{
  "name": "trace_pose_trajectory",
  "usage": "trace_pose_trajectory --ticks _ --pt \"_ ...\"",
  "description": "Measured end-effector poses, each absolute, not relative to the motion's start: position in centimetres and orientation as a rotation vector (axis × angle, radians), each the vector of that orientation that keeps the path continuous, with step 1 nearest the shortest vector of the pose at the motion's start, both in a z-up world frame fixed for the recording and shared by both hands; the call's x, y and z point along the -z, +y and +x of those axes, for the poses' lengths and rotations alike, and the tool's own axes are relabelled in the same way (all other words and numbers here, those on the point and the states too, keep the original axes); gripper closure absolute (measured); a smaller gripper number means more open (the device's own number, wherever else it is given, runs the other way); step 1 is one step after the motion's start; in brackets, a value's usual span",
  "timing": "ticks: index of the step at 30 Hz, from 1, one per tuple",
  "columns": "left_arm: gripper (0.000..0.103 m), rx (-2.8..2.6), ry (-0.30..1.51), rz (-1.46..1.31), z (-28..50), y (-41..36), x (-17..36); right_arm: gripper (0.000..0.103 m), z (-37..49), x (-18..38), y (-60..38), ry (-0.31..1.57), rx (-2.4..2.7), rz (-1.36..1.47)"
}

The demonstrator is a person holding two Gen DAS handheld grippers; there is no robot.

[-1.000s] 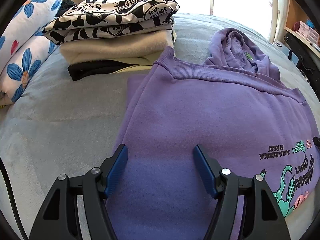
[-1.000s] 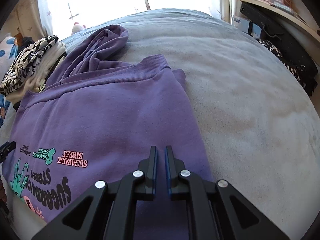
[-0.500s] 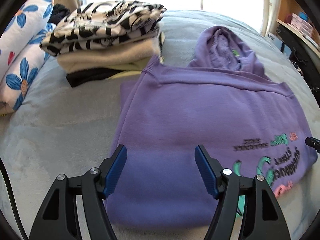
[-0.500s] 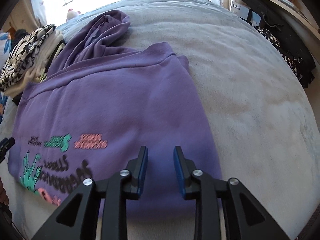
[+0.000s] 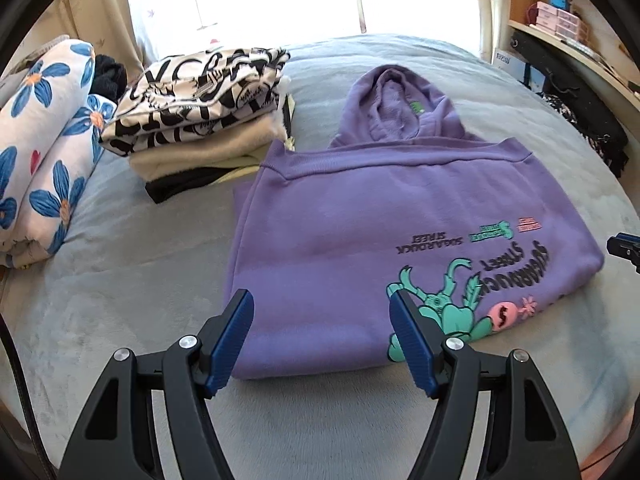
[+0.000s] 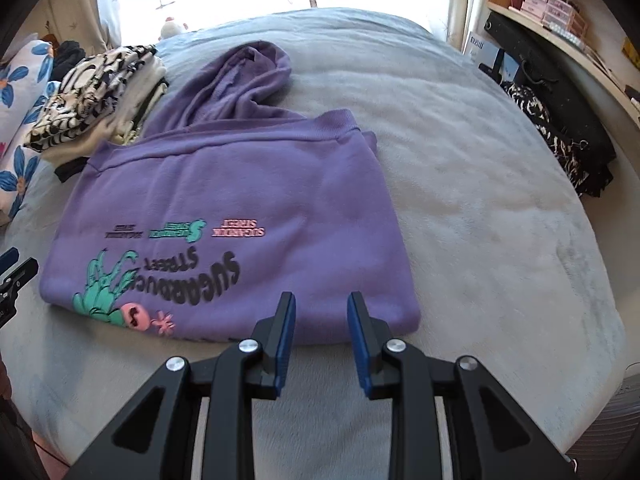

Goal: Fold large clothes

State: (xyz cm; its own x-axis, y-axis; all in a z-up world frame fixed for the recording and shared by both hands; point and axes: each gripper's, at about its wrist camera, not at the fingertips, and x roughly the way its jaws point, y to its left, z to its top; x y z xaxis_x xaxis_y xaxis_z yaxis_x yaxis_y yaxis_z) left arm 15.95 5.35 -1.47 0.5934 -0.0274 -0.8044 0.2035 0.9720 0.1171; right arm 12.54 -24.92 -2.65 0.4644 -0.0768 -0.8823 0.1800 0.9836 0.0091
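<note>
Folded purple hoodie (image 5: pixel 360 240) lying flat on the grey bed (image 5: pixel 120 272), hood at the far end, right of a stack of folded clothes (image 5: pixel 200 112). Left gripper (image 5: pixel 322 340) spread wide and empty above the near edge; right gripper (image 6: pixel 321 336) parted narrowly, holding nothing

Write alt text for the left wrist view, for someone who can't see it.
A folded purple hoodie lies on a grey bed, hood away from the camera. The open left tongs hang above its near edge, empty; a stack of folded clothes sits behind.
</note>
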Motion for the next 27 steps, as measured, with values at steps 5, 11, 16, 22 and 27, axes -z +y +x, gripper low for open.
trace_pose_trajectory --ticks 5,11,16,22,27 --pt "0.033 0.143 0.893 0.235 16.0 4.9 -1.1 0.076 12.4 0.3 -24.3 1.041 0.131 0.087" --pt "0.023 0.147 0.852 0.267 18.6 4.1 -3.9 0.076 14.7 -2.3 -23.9 0.991 0.107 0.057" --pt "0.023 0.137 0.848 0.304 23.1 2.8 -5.0 0.076 19.2 -3.2 -24.1 0.975 0.093 0.047" --pt "0.023 0.119 0.838 0.342 29.3 1.5 -6.2 0.076 25.8 -4.7 -25.2 0.969 0.105 0.062" --pt "0.023 0.089 0.857 0.318 35.1 1.5 -7.2 0.076 30.8 -6.2 -26.4 0.952 0.114 0.068"
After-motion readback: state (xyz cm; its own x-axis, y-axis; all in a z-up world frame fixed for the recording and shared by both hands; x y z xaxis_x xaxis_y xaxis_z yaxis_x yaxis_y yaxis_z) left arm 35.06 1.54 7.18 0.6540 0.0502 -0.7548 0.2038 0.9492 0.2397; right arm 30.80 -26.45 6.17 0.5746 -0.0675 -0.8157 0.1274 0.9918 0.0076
